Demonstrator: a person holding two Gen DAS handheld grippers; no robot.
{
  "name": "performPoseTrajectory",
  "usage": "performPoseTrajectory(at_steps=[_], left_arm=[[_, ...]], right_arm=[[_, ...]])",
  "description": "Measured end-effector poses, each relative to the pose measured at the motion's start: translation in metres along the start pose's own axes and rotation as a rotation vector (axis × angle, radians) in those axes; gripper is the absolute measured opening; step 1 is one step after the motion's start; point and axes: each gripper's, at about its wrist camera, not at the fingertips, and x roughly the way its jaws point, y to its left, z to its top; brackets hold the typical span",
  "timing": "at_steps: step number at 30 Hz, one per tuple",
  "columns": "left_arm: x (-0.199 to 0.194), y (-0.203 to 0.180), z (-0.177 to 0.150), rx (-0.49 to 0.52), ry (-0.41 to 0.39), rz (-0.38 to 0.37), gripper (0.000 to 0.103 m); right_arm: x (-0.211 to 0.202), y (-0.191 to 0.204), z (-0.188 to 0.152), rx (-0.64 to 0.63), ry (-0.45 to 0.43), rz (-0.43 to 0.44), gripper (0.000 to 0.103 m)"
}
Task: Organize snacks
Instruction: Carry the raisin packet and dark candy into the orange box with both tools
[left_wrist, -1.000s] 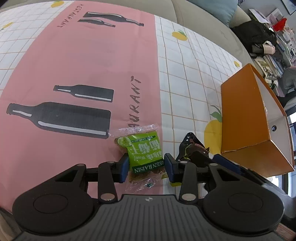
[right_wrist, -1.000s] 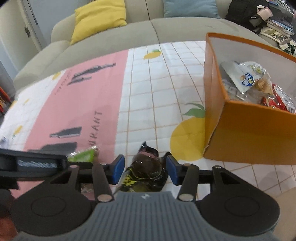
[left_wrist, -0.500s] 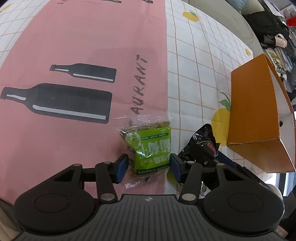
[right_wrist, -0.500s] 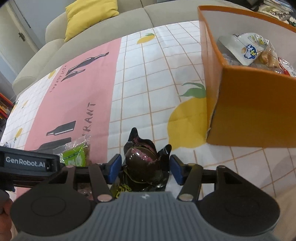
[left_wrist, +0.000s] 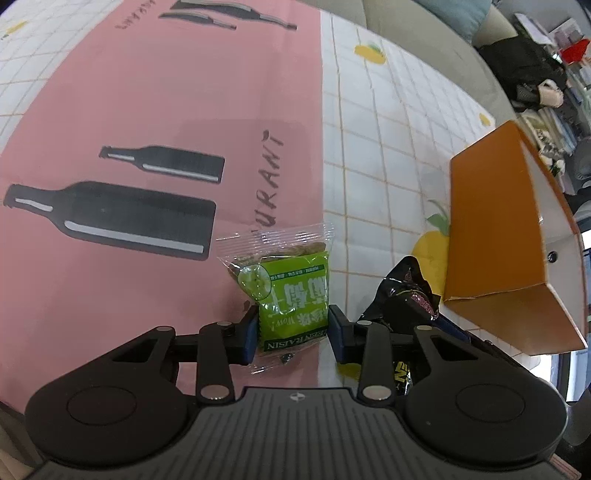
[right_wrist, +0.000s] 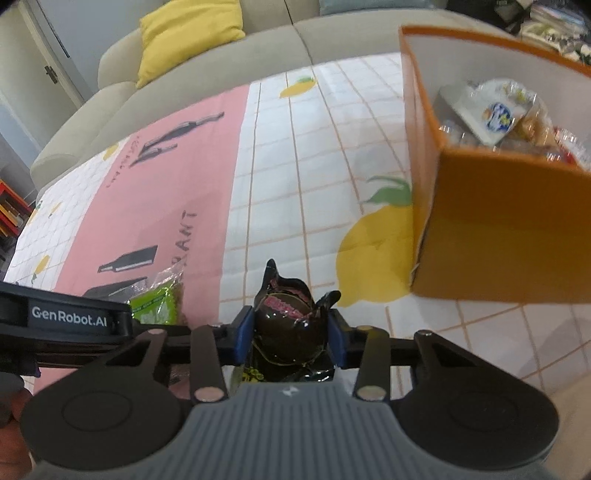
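Note:
A green raisin packet (left_wrist: 291, 295) sits between the blue pads of my left gripper (left_wrist: 292, 332), which is shut on its lower half, just above the tablecloth. It also shows in the right wrist view (right_wrist: 159, 306). My right gripper (right_wrist: 290, 336) is shut on a black shiny snack bag (right_wrist: 288, 325), held a little above the table. That bag also shows in the left wrist view (left_wrist: 402, 302). An orange box (right_wrist: 498, 229) with several snacks inside stands to the right; it also shows in the left wrist view (left_wrist: 491, 229).
The table carries a pink and white checked cloth (left_wrist: 184, 110) with bottle prints and lemons. A beige sofa (right_wrist: 221, 74) with a yellow cushion (right_wrist: 184, 33) lies behind. Clutter sits at the far right (left_wrist: 535, 74).
Both grippers have closed onto their packets: left on the green raisin packet, right on the black bag. The right gripper has lifted and moved closer to the orange box.

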Motion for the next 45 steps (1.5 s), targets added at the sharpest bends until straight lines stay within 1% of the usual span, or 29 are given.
performPoseTrajectory(at_steps=[2, 5, 8, 10, 12, 15, 18, 22, 24, 28, 32, 34, 38, 40, 45], left_arm=[[-0.008, 0.0, 0.001, -0.013, -0.016, -0.029, 0.042], [-0.023, -0.005, 0.004, -0.011, -0.053, -0.031, 0.042], [-0.041, -0.01, 0.007, -0.017, -0.088, -0.06, 0.042], [-0.053, -0.017, 0.009, -0.008, -0.113, -0.074, 0.042], [-0.065, -0.027, 0.01, 0.006, -0.137, -0.088, 0.042], [-0.08, -0.044, 0.014, 0.025, -0.163, -0.116, 0.042], [-0.094, -0.064, 0.018, 0.051, -0.197, -0.147, 0.042], [-0.106, -0.096, 0.023, 0.098, -0.216, -0.191, 0.042], [-0.109, -0.113, 0.026, 0.136, -0.219, -0.204, 0.042], [-0.108, -0.154, 0.03, 0.235, -0.207, -0.224, 0.042], [-0.095, -0.198, 0.032, 0.333, -0.165, -0.26, 0.042], [-0.084, -0.219, 0.033, 0.378, -0.15, -0.25, 0.042], [-0.058, -0.251, 0.035, 0.434, -0.083, -0.259, 0.042], [-0.048, -0.261, 0.033, 0.477, -0.066, -0.226, 0.042], [-0.013, -0.283, 0.035, 0.564, 0.004, -0.137, 0.042]], right_arm=[[-0.007, 0.001, 0.001, -0.004, -0.023, 0.008, 0.04], [-0.02, 0.005, 0.003, -0.012, -0.049, 0.018, 0.04], [-0.041, 0.01, 0.004, -0.035, -0.095, 0.038, 0.04], [-0.056, 0.013, 0.006, -0.044, -0.126, 0.059, 0.04], [-0.072, 0.011, 0.009, -0.02, -0.15, 0.096, 0.04], [-0.095, 0.005, 0.015, 0.013, -0.188, 0.13, 0.04], [-0.117, -0.005, 0.022, 0.026, -0.233, 0.13, 0.04], [-0.143, -0.029, 0.035, 0.075, -0.267, 0.156, 0.04], [-0.155, -0.042, 0.04, 0.083, -0.287, 0.145, 0.04], [-0.173, -0.072, 0.054, 0.086, -0.315, 0.097, 0.04], [-0.184, -0.108, 0.07, 0.096, -0.317, 0.041, 0.04], [-0.188, -0.127, 0.078, 0.092, -0.308, 0.01, 0.04], [-0.188, -0.159, 0.091, 0.073, -0.266, -0.044, 0.04], [-0.183, -0.174, 0.097, 0.069, -0.235, -0.065, 0.041], [-0.16, -0.204, 0.11, 0.079, -0.141, -0.077, 0.041]])
